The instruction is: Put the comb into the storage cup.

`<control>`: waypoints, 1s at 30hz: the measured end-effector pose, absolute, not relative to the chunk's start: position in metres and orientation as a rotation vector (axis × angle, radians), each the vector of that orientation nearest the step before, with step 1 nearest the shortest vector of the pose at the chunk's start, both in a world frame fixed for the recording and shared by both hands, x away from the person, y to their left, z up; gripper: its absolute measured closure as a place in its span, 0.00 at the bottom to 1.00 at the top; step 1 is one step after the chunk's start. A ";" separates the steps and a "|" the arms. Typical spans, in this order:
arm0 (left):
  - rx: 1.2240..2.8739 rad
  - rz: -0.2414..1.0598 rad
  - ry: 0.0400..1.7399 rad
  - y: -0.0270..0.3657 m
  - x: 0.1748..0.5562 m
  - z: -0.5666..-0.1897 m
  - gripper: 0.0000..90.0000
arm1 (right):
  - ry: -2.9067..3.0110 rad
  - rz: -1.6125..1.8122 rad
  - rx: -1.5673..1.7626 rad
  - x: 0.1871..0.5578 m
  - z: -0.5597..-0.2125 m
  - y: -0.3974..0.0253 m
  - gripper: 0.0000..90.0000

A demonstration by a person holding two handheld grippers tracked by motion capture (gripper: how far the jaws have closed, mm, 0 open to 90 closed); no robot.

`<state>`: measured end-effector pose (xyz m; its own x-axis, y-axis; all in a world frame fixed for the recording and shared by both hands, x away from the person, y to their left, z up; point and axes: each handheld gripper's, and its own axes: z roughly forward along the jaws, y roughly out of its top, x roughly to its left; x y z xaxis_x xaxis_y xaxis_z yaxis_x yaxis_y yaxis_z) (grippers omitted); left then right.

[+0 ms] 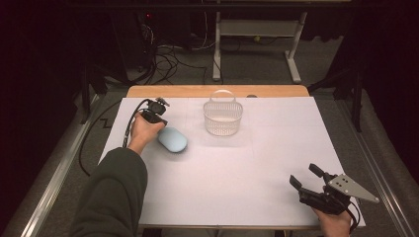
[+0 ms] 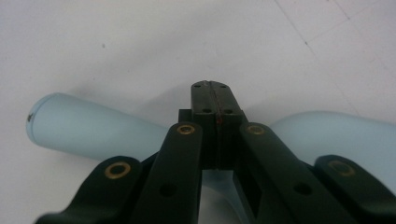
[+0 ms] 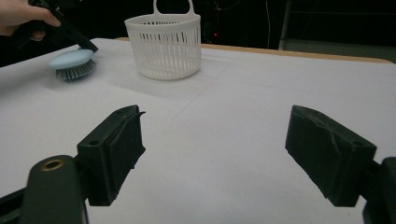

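1. My left gripper sits over the pale blue oval plastic scrubbing brush, near the left edge of the desk. In the left gripper view my fingers are pressed together at their tips, with the brush spreading out to both sides beneath them.
2. I judge that they are pinching a thin ridge or grip on the brush's back; the contact itself is hidden under the fingers, so this is probably, not certainly, a hold.
3. The right gripper view shows grey bristles under the blue back, so the brush rests bristles-down, which leaves its smooth top offered to a grasp from above.
4. The white slotted plastic basket with a loop handle stands upright, near the brush and to its right, apart from it: a likely receptacle, its open mouth facing up.
5. My right gripper waits at the near right corner, fingers wide apart and holding nothing, well clear of the work.
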<state>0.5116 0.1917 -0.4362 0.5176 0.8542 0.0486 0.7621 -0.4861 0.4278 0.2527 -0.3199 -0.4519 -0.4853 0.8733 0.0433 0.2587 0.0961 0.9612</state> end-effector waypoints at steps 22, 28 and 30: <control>2.416 0.381 1.394 0.210 0.506 -0.436 1.00 | 1.817 1.406 1.109 0.253 -0.452 -0.320 0.22; 2.418 0.365 1.405 0.213 0.504 -0.435 1.00 | 1.818 1.408 1.107 0.252 -0.452 -0.320 0.22; 2.408 0.357 1.415 0.215 0.503 -0.436 1.00 | 1.817 1.407 1.108 0.252 -0.452 -0.320 0.22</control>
